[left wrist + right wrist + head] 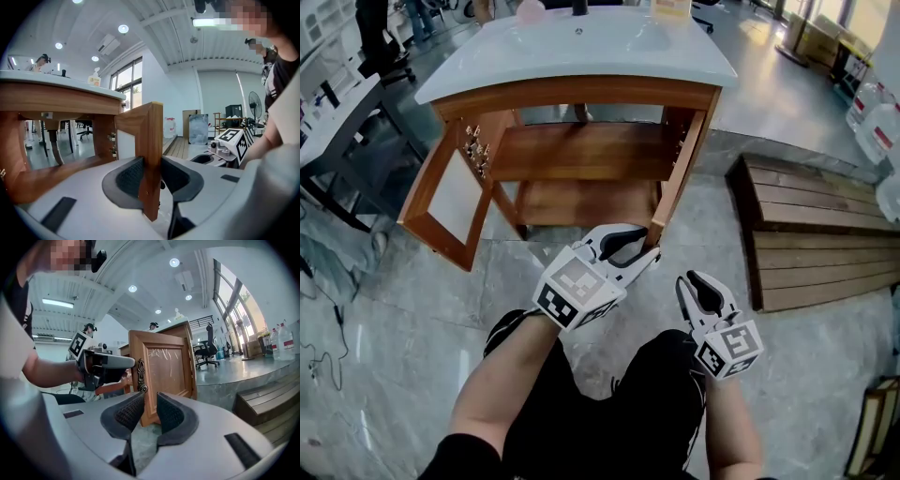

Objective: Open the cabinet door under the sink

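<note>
- Wood-framed left door (450, 199) hangs swung out to the left of the cabinet (581, 150), its pale panel facing up toward me.
- White sink (581, 42) tops the cabinet, and the two shelves (581, 202) inside show plainly in the head view.
- My left tool (649, 246) reaches in low at the cabinet's right side with its jaws wide. The free edge of the right door (151, 140) stands between the pads (130, 176), which lie close on both sides of the wood but are not clamped on it.
- That right door stands swung out toward me, nearly edge-on in the head view. Its dark ornate handle (141, 374) shows in the right gripper view, just beside the left tool.
- My right tool (692, 279) hangs just right of the door and apart from it, jaws partly open with nothing between them.
- Slatted platform (825, 234) lies on the floor (412, 309) further right.
</note>
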Available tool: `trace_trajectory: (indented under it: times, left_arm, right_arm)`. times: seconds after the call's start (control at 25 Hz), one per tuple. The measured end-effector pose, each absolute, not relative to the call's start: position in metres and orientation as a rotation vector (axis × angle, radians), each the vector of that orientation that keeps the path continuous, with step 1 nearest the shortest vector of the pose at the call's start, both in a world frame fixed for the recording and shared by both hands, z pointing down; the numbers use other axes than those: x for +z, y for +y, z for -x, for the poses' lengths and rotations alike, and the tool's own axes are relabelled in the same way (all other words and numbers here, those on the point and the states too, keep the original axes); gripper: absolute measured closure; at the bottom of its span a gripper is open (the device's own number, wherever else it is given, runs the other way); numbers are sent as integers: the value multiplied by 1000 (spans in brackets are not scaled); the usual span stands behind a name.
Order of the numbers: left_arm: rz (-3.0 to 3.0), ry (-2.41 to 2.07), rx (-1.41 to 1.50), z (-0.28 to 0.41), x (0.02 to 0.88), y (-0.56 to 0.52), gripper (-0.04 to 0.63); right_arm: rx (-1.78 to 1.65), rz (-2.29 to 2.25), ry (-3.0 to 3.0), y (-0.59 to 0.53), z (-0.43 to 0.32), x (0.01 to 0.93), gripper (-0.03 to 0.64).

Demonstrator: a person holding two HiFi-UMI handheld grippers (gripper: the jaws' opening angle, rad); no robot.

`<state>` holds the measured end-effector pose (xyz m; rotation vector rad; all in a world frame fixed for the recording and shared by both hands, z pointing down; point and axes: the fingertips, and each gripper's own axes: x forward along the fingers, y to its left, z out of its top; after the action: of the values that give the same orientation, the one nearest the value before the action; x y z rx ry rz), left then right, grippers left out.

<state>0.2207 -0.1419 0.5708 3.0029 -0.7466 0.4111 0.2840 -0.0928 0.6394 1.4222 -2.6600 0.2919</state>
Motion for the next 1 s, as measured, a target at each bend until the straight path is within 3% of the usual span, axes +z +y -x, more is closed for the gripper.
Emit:
trace_trajectory:
  times: [0.36,1.0]
  left_arm:
    - [-3116,-631,386,-269,562,-124,471]
    - [-2905,-1056,349,-125,583,-191,540]
  right_arm:
    - [352,-1456,-2628,-71,-305,654,528]
    - [297,-1293,-2725,-119,-192,638,566]
